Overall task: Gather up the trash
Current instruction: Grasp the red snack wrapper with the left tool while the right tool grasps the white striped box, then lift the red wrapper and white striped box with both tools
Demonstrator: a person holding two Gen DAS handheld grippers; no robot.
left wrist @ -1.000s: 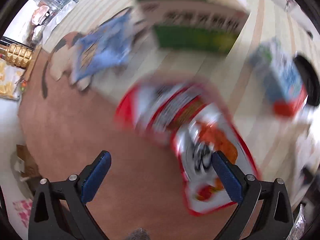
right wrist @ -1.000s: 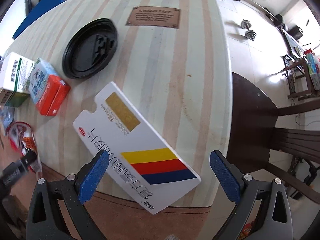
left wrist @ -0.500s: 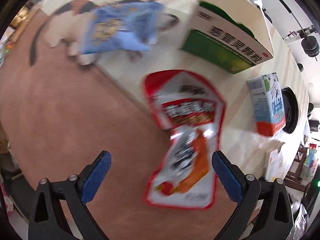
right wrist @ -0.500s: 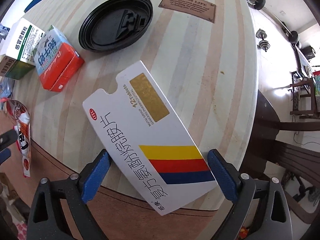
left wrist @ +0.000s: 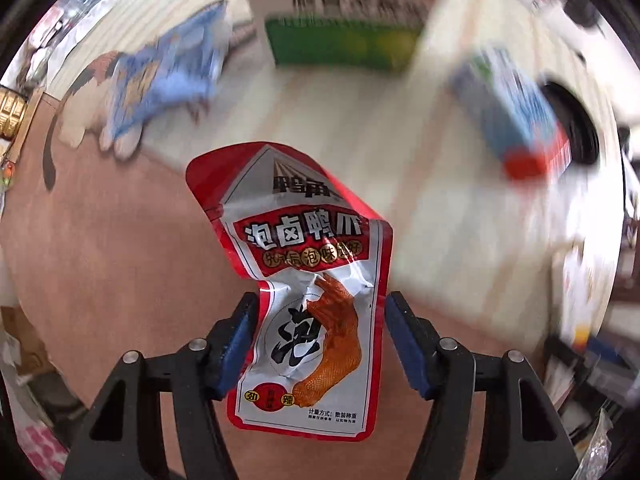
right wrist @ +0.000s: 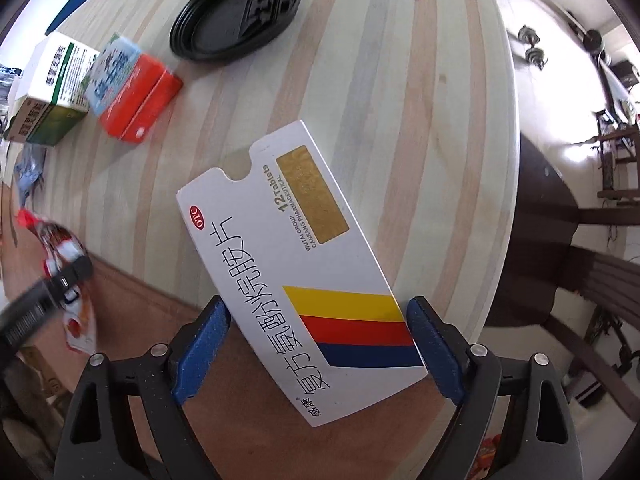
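My left gripper (left wrist: 318, 312) is shut on a red and white snack wrapper (left wrist: 304, 280) and holds it off the table, over the brown floor. My right gripper (right wrist: 318, 324) is shut on a flat white medicine box (right wrist: 296, 264) with yellow, red and blue stripes, whose near end sticks out over the table's front edge. The wrapper (right wrist: 72, 280) and the left gripper also show at the left of the right wrist view.
On the striped round table (right wrist: 400, 120) lie a black plastic lid (right wrist: 236, 12), a blue and red carton (right wrist: 128, 88), a green and white box (right wrist: 52, 92) and a blue wrapper (left wrist: 168, 80). A dark wooden chair (right wrist: 580, 272) stands at the right.
Both grippers have closed: the left on the snack wrapper, lifting it off the table edge; the right on the white medicine box after moving forward around it.
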